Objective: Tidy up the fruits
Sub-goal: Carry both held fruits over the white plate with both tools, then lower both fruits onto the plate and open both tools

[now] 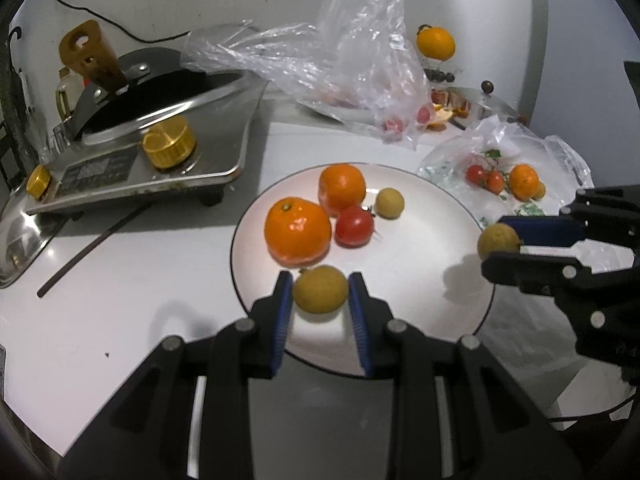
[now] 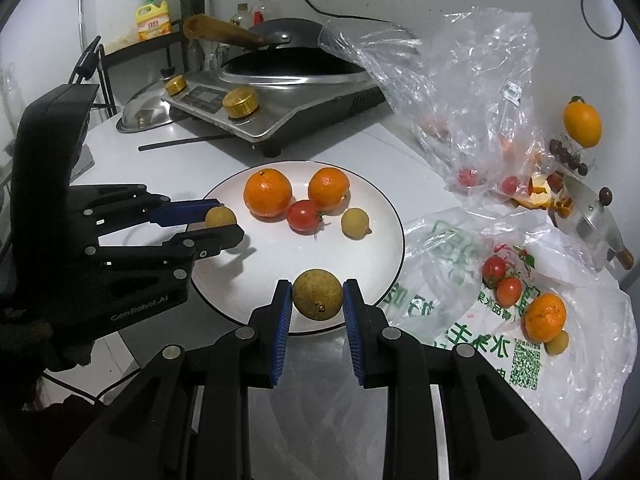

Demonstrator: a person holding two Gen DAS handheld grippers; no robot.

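A white plate (image 1: 420,240) (image 2: 280,256) with a dark rim holds two oranges (image 1: 298,229) (image 2: 267,192), a red tomato (image 1: 354,226) (image 2: 303,216) and a loose longan (image 1: 389,203) (image 2: 354,222). My left gripper (image 1: 320,284) (image 2: 226,219) is shut on a yellow-brown longan (image 1: 320,290) (image 2: 220,217) over the plate's left part. The right gripper (image 2: 317,286) (image 1: 498,243) is shut on another longan (image 2: 318,295) (image 1: 499,242), held over the plate's near right rim. Both fruits hang a little above the plate and cast shadows on it.
An induction cooker (image 1: 160,160) (image 2: 280,116) with a wok stands behind the plate. Crumpled clear bags (image 1: 352,60) (image 2: 472,92) lie at the back. A printed bag (image 2: 500,320) right of the plate carries tomatoes, an orange (image 2: 545,317) and a longan. A dark chopstick (image 1: 92,246) lies left.
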